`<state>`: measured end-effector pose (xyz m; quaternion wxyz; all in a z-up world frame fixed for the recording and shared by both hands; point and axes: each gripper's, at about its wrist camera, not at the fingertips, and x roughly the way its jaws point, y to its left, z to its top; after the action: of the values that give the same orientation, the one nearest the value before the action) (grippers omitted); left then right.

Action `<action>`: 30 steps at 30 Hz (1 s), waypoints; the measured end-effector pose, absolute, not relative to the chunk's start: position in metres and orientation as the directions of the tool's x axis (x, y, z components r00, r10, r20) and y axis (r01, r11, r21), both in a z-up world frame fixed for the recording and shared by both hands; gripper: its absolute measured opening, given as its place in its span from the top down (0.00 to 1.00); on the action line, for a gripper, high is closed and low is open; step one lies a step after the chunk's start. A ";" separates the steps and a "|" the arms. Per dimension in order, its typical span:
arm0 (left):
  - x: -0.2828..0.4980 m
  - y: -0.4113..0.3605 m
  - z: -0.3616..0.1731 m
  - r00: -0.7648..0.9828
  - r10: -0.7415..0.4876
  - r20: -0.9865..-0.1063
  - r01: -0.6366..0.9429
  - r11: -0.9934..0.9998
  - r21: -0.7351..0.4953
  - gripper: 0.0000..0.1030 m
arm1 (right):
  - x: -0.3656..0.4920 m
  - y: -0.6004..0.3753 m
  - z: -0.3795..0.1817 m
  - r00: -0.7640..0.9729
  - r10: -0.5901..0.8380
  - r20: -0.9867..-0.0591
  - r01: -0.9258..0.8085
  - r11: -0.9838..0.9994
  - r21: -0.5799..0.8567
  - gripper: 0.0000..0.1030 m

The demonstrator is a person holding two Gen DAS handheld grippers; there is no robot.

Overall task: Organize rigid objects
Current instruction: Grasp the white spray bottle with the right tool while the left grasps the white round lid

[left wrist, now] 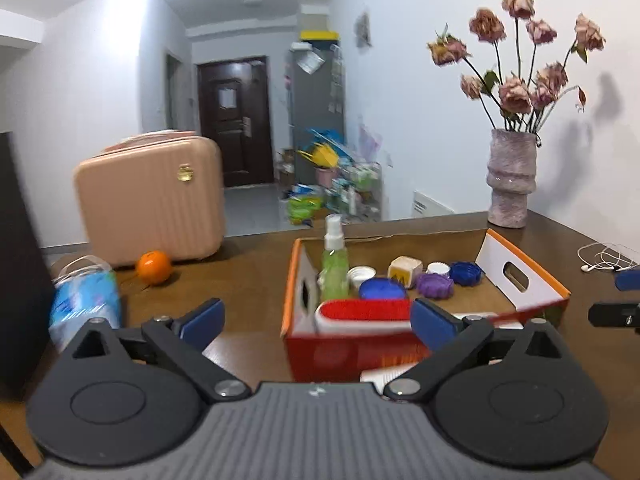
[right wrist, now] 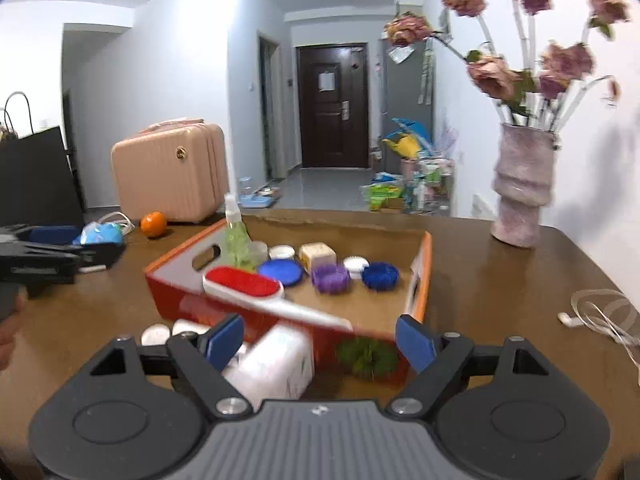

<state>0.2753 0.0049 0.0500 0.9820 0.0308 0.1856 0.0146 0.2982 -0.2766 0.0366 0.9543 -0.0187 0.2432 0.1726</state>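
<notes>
Seen from the left wrist, the left tongs stand wide open with nothing between them, just short of the orange box on the tabletop. Straight ahead, inside the box, lie the red lint brush, a green spray bottle standing upright, a blue lid, a purple cap and a small cube. From the right wrist, the right tongs also gape empty, and between their pads, outside the box's near wall, sit a white carton, a green cap and white lids. The carton looks light and stiff; its flat sides seem the best place to pinch. The ridged green cap should grip well across its rim.
</notes>
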 end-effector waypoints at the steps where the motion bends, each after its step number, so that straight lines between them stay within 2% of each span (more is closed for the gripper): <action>1: 0.260 0.004 0.047 0.932 0.045 -0.360 -0.022 0.997 0.068 0.00 | 0.285 -0.275 0.031 0.834 0.300 -0.464 -0.321 0.946 0.035 0.18; 6: 0.211 -0.004 0.025 0.902 0.028 -0.431 -0.001 0.998 0.065 0.00 | 0.233 -0.269 0.006 0.854 0.231 -0.467 -0.276 0.961 -0.030 0.18; 12: 0.186 -0.004 0.013 0.891 -0.019 -0.454 0.040 0.999 0.036 0.00 | 0.195 -0.262 -0.013 0.818 0.263 -0.511 -0.285 0.958 0.036 0.18; 16: 0.187 -0.001 0.006 0.888 -0.012 -0.460 0.032 0.999 0.037 0.00 | 0.188 -0.253 -0.009 0.822 0.274 -0.500 -0.298 0.954 0.033 0.21; 19: 0.195 0.004 0.000 0.883 -0.011 -0.470 0.027 0.999 0.028 0.02 | 0.190 -0.245 -0.006 0.802 0.347 -0.487 -0.344 0.934 0.100 0.39; 20: 0.200 0.007 -0.002 0.881 -0.007 -0.472 0.023 0.999 0.029 0.05 | 0.192 -0.239 -0.007 0.786 0.375 -0.491 -0.370 0.922 0.113 0.43; 25: 0.241 0.022 -0.014 0.855 -0.003 -0.518 0.043 0.997 0.065 0.20 | 0.224 -0.189 -0.011 0.750 0.430 -0.502 -0.470 0.881 0.053 0.45; 27: 0.263 0.027 -0.020 0.837 -0.031 -0.547 0.081 0.994 0.068 0.28 | 0.245 -0.169 -0.013 0.739 0.447 -0.504 -0.504 0.863 0.027 0.53; 28: 0.275 0.029 -0.024 0.826 -0.052 -0.561 0.109 0.992 0.068 0.30 | 0.258 -0.158 -0.014 0.736 0.448 -0.507 -0.517 0.856 0.006 0.58; 30: 0.297 0.031 -0.032 0.798 -0.084 -0.597 0.158 0.985 0.072 0.31 | 0.281 -0.142 -0.017 0.732 0.447 -0.514 -0.531 0.847 -0.018 0.61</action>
<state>0.2975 0.0307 -0.0323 0.9463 0.0592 0.3113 -0.0640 0.2814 -0.1416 -0.0173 0.9269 -0.0819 0.2540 0.2638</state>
